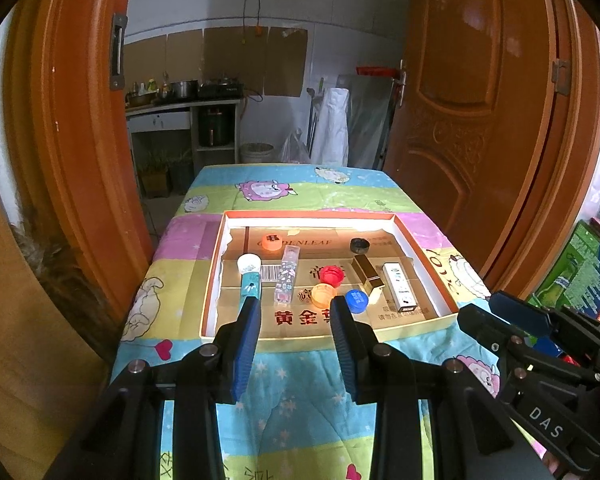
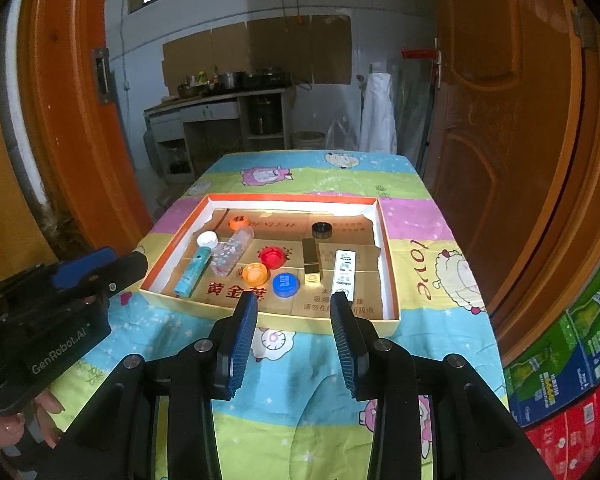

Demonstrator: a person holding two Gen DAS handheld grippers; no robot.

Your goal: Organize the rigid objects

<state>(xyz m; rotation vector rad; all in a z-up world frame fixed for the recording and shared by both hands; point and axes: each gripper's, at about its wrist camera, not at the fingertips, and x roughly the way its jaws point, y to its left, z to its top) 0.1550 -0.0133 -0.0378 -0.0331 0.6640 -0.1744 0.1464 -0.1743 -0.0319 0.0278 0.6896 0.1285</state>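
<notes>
A shallow cardboard tray [image 1: 436, 276] [image 2: 388, 260] lies on the table. In it are a teal tube with a white cap [image 1: 249, 276] [image 2: 194, 270], a clear patterned bottle [image 1: 287, 280] [image 2: 232, 252], red [image 1: 332, 274] [image 2: 272, 257], orange [image 1: 323, 295] [image 2: 255, 273] and blue [image 1: 357, 301] [image 2: 285, 284] caps, a second orange cap [image 1: 271, 241] [image 2: 239, 222], a black cap [image 1: 359, 245] [image 2: 322, 230], a gold box [image 1: 367, 274] [image 2: 311, 260] and a white box [image 1: 399, 286] [image 2: 345, 270]. My left gripper [image 1: 296, 312] and right gripper [image 2: 294, 308] are both open and empty above the tray's near edge.
The table wears a colourful cartoon cloth [image 1: 300, 392] [image 2: 300, 392]. Orange doors [image 1: 480, 120] [image 2: 500, 120] flank it on both sides. Printed cartons [image 2: 572, 380] stand at the right. A kitchen counter [image 1: 180, 104] is behind.
</notes>
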